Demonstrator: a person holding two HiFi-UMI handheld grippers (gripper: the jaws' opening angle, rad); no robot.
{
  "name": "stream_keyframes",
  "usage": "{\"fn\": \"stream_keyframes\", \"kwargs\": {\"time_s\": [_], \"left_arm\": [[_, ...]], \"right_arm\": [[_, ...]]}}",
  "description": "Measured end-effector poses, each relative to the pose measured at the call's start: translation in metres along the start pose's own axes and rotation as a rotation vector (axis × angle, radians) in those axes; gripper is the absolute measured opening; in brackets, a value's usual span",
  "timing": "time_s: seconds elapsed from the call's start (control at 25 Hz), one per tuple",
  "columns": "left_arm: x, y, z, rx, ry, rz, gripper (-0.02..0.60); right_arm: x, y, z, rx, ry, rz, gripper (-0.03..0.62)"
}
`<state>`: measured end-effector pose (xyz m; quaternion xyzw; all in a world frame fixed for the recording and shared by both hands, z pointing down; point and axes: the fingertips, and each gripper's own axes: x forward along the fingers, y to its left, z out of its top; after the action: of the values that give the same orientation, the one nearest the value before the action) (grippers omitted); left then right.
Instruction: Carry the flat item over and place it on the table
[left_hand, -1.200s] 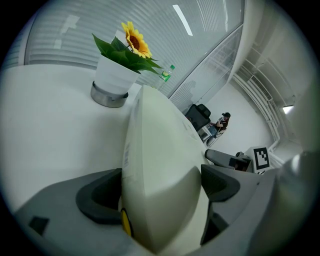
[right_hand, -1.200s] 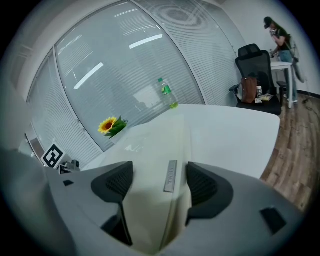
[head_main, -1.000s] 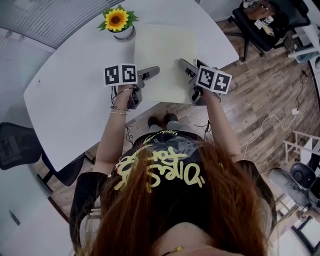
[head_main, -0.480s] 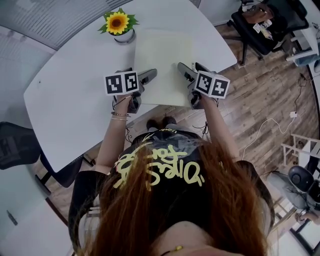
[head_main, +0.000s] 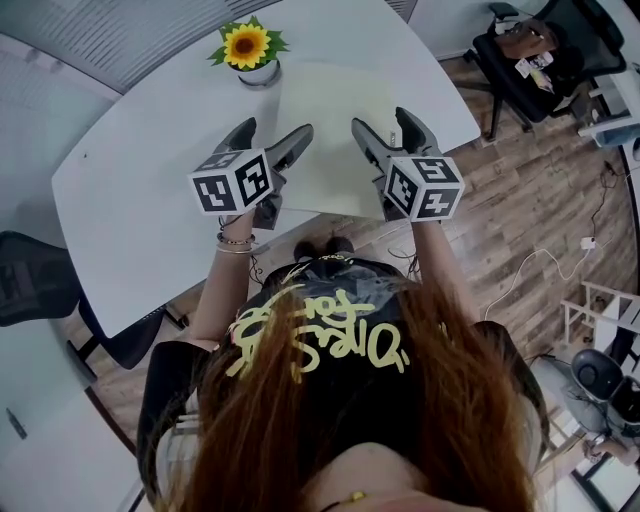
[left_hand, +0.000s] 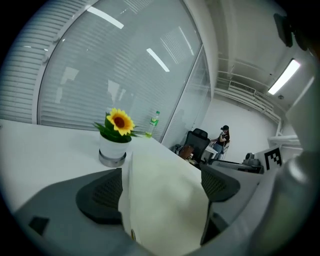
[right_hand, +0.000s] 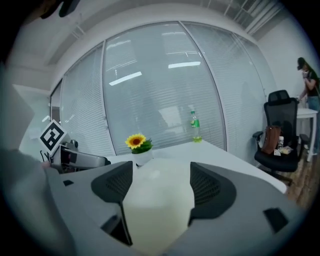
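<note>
Holds left gripper at mid-left and right gripper at mid-right, both with jaws spread apart, clamping nothing. Flanks the near edge of the cream sheet, seemingly lying flat on the white desk, upper centre. Farther up, sunflower pot.

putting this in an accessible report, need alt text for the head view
From above, a person holds a grey left gripper and right gripper, jaws open on both, at the sides of a pale yellow flat sheet lying on a white table. A yellow sunflower in a white pot stands beyond it.
</note>
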<state>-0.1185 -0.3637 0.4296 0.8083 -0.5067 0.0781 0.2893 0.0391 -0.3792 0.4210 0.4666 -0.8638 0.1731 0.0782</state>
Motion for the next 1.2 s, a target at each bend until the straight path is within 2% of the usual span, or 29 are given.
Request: {"fn": "stream_keyframes", "kwargs": {"time_s": [0.12, 0.32, 0.48, 0.64, 0.76, 0.8, 0.88, 0.96, 1.2], "left_arm": [[-0.011, -0.009, 0.019, 0.037, -0.071, 0.007, 0.495], [-0.03, -0.031, 0.045, 0.077, -0.159, -0.039, 0.481], [-0.046, -0.043, 0.067, 0.115, -0.229, -0.045, 0.465], [-0.057, -0.056, 0.082, 0.134, -0.285, -0.065, 0.42], [-0.062, -0.06, 0.086, 0.162, -0.302, -0.053, 0.385], [-0.063, -0.06, 0.087, 0.175, -0.305, -0.045, 0.373], [-0.066, -0.061, 0.089, 0.204, -0.31, -0.025, 0.342], [-0.068, -0.061, 0.091, 0.225, -0.315, -0.01, 0.317], [-0.074, -0.061, 0.093, 0.235, -0.33, 0.007, 0.227]], "right_arm": [[-0.006, 0.017, 0.028, -0.049, -0.062, 0.044, 0.344], [-0.019, 0.045, 0.068, -0.089, -0.151, 0.125, 0.344], [-0.034, 0.057, 0.1, -0.104, -0.244, 0.154, 0.344], [-0.041, 0.063, 0.113, -0.136, -0.278, 0.173, 0.344], [-0.043, 0.069, 0.115, -0.135, -0.288, 0.203, 0.339], [-0.042, 0.07, 0.115, -0.14, -0.29, 0.21, 0.331], [-0.042, 0.072, 0.114, -0.15, -0.296, 0.215, 0.266], [-0.042, 0.075, 0.114, -0.148, -0.304, 0.226, 0.231], [-0.044, 0.086, 0.117, -0.146, -0.322, 0.274, 0.112]]}}
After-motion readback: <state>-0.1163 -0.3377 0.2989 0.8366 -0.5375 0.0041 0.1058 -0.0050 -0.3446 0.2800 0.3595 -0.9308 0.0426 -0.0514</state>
